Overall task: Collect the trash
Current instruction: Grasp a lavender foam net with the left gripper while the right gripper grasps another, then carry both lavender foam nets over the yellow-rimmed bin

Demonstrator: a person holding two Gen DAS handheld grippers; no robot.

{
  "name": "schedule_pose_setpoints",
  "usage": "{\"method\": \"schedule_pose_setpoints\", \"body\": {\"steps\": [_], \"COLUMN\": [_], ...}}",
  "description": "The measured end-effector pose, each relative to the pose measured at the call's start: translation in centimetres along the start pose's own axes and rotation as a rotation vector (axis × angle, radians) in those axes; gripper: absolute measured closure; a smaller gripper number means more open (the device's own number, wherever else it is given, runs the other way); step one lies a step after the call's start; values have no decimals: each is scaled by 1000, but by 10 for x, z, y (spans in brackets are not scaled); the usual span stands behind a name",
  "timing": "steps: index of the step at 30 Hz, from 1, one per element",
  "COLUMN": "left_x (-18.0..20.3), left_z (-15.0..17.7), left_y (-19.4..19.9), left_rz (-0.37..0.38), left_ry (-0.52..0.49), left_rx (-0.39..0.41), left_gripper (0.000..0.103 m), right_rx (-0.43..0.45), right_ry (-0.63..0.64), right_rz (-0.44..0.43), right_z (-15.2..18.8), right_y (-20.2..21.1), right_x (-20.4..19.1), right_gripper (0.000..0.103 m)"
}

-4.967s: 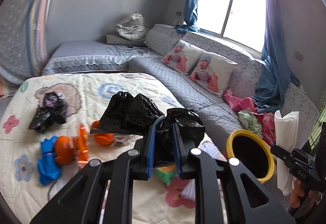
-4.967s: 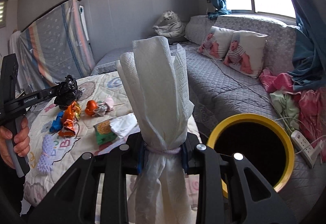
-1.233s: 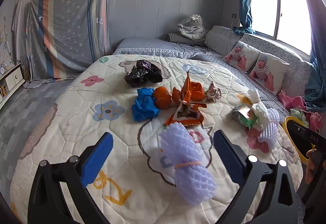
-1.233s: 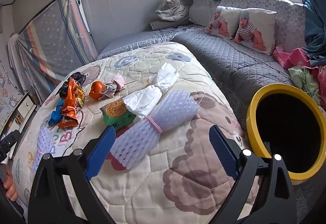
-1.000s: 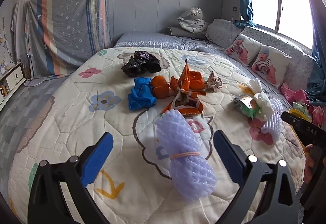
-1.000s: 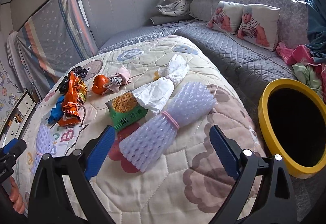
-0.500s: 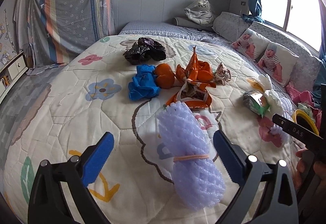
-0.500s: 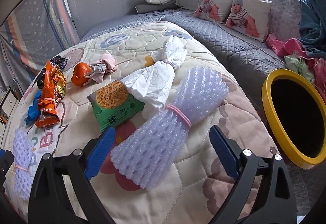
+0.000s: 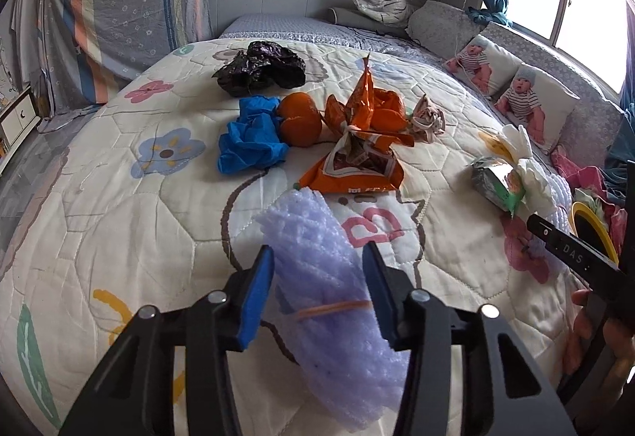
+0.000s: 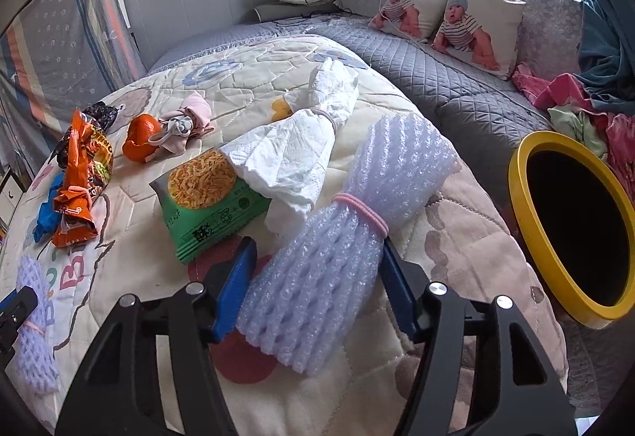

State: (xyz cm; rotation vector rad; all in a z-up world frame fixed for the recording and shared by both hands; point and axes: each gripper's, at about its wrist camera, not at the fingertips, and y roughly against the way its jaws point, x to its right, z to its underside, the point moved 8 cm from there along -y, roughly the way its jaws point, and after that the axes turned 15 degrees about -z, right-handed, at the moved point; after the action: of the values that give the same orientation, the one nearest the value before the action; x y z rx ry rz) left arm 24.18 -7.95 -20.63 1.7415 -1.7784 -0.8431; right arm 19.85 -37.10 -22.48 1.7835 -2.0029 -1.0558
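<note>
My left gripper (image 9: 316, 250) is low over the quilt, and its jaws are closing on a purple foam net roll (image 9: 341, 348) tied with an orange band. Both blue pads touch the roll's sides. In the right wrist view my right gripper (image 10: 318, 243) is closing on a white foam net roll (image 10: 377, 178) tied with a pink band, pads against its sides. Both rolls lie on the quilt. The yellow-rimmed bin (image 10: 516, 197) stands to the right of the bed.
More trash lies on the quilt: an orange snack wrapper (image 9: 357, 158), a blue glove (image 9: 250, 138), orange peel (image 9: 299, 118), a black bag (image 9: 262, 68), a green noodle packet (image 10: 210, 197) and a tied paper towel (image 10: 293, 154). A grey sofa (image 10: 456, 78) runs behind the bed.
Both grippers have dropped closer to the quilt. Each pair of jaws has gone from wide open to narrowed against the sides of its foam roll.
</note>
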Motion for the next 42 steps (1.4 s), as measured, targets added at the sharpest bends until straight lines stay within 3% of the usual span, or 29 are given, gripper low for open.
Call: {"method": "schedule_pose_setpoints", "body": {"steps": [5,10,15,21,32,42], "left_x": [3,0,-4,-6,5,69], "left_z": [-1,-3,-5,-9,-19,-56], "left_y": [1,13,40,59,62,77], "left_rz": [3,39,88,107,106,173], "left_ry": [-9,1,12,29,8,-98], "left_rx": [8,17,62,104,126,187], "left_gripper": [73,75,75,75,75,75], "right_rx": [-8,-11,14,63,113,179], "right_ry": [-11,-40,-73,-79,-79,-80], "right_rz": [-9,-67,-159,-205,-174,-105], "right_z": [1,-1,-4,-6,-19,-41], "right_y": [1,10,41,78,101,132], "right_x": [4,6,6,5,22,65], "right_gripper": [65,75,76,76,76,76]}}
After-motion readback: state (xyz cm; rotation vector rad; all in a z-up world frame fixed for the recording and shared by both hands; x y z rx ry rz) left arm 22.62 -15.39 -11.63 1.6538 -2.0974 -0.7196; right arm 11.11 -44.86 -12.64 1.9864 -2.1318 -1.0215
